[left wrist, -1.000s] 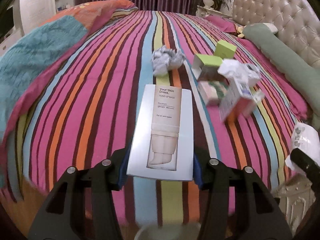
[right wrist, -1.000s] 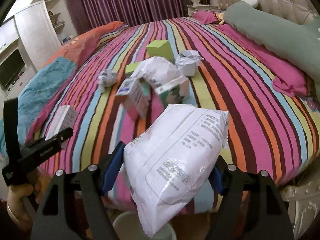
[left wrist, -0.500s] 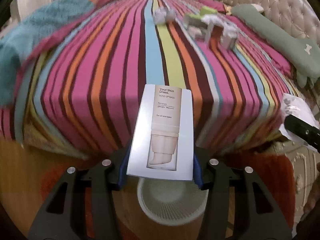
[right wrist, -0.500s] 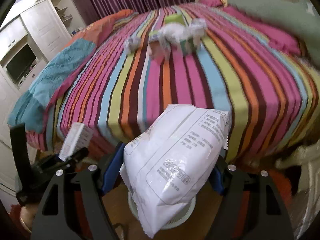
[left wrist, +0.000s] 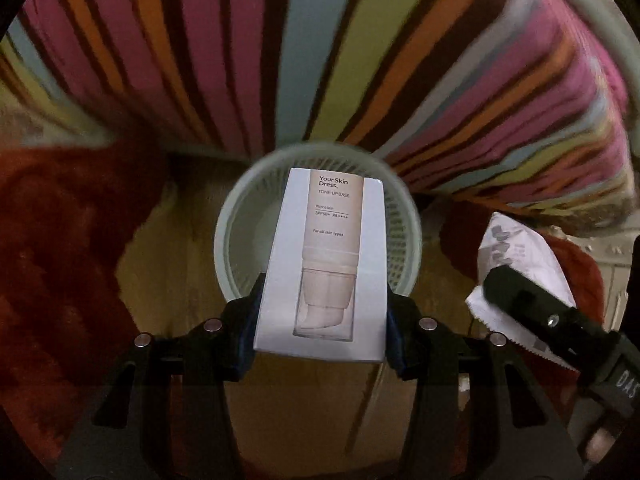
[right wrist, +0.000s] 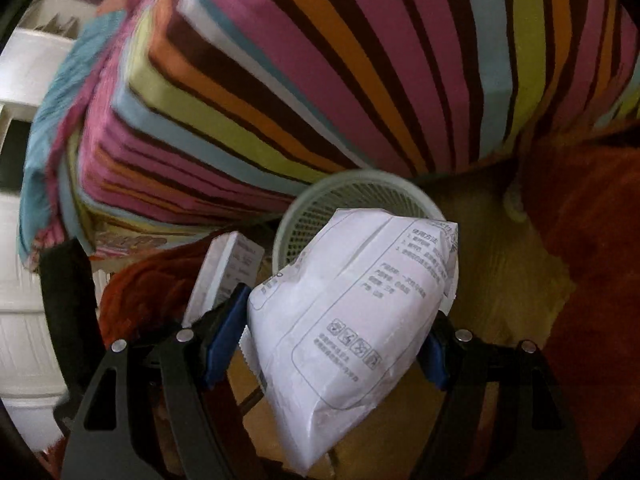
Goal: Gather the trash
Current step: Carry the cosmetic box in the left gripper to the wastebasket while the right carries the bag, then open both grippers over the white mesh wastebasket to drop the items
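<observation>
We keep left hand-held gripper (left wrist: 322,336) clamped on cosmetics box (left wrist: 326,264), right hand-held gripper (right wrist: 326,344) on white pouch (right wrist: 352,320); centre each over basket (left wrist: 240,216) rim, then release.

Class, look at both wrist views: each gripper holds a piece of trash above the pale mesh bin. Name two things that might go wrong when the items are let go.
1. The tall white cosmetics carton in the left gripper spans most of the pale green mesh wastebasket; released at a tilt, it may catch the rim.
2. The white plastic pouch in the right gripper hangs partly outside the basket's edge, and both grippers crowd the same opening, so they may bump, or the pouch may land on the wooden floor.
</observation>
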A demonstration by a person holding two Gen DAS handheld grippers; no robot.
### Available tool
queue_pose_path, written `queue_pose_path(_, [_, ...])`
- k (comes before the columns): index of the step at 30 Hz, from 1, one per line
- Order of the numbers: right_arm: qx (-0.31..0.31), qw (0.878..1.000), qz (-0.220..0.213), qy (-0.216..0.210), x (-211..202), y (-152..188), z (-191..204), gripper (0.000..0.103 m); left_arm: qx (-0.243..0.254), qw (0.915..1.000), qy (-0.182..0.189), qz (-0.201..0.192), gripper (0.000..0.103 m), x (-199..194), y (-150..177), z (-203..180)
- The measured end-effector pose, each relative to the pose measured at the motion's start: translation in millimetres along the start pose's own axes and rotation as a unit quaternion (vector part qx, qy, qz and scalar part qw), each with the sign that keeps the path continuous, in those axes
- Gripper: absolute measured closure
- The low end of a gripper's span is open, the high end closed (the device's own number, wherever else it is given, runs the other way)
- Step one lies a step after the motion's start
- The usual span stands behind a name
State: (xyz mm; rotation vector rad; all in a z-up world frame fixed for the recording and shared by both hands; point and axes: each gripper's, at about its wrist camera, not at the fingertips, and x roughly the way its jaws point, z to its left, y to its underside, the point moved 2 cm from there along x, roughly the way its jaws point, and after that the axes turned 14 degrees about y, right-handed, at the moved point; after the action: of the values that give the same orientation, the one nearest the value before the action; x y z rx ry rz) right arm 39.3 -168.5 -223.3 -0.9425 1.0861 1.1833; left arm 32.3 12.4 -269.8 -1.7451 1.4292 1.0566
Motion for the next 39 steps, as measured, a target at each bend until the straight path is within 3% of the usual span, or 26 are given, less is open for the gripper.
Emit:
queue_pose_path(7, [0.040,0.997,0.068,0.007,59.9,-11.4,-11.5,0.032,-0.062,0.9959,-0.004,0.066,0.053,52.0,-3.0,27.5])
queue_pose_path(13, [0.078,0.991,0.108,0.003,91.9,-11.7,-22.4,0.032,-0.064,0.9919,-0.032,0.105,0.053,86.9,-4.4,34.4])
queue_pose_path(17, [0.099,0.987,0.130,-0.003,104.8,-8.6,-28.6,0.031,-0.071,0.9893,-0.031,0.124,0.052,103.6,-0.6,34.0])
queue_pose_path(19, [0.114,0.982,0.147,-0.009,113.3,-7.0,-31.8,0.027,-0.080,0.9876,-0.024,0.133,0.041,112.5,0.2,37.9])
queue_pose_path(20, [0.127,0.979,0.157,-0.011,116.9,-4.6,-34.8,0.015,-0.083,0.9869,-0.025,0.136,0.025,114.8,-0.7,40.2])
queue_pose_path(21, [0.134,0.978,0.159,-0.010,119.0,-3.5,-36.9,0.008,-0.085,0.9864,-0.029,0.137,0.020,117.2,0.1,41.5])
queue_pose_path(34, [0.106,0.985,0.131,0.028,111.6,-1.5,-37.2,0.007,-0.080,0.9903,-0.042,0.106,0.020,105.1,-5.3,43.5])
queue_pose_path(39, [0.064,0.993,0.085,0.054,92.1,-3.2,-30.0,0.007,-0.062,0.9934,-0.047,0.084,0.020,92.5,-6.4,35.7])
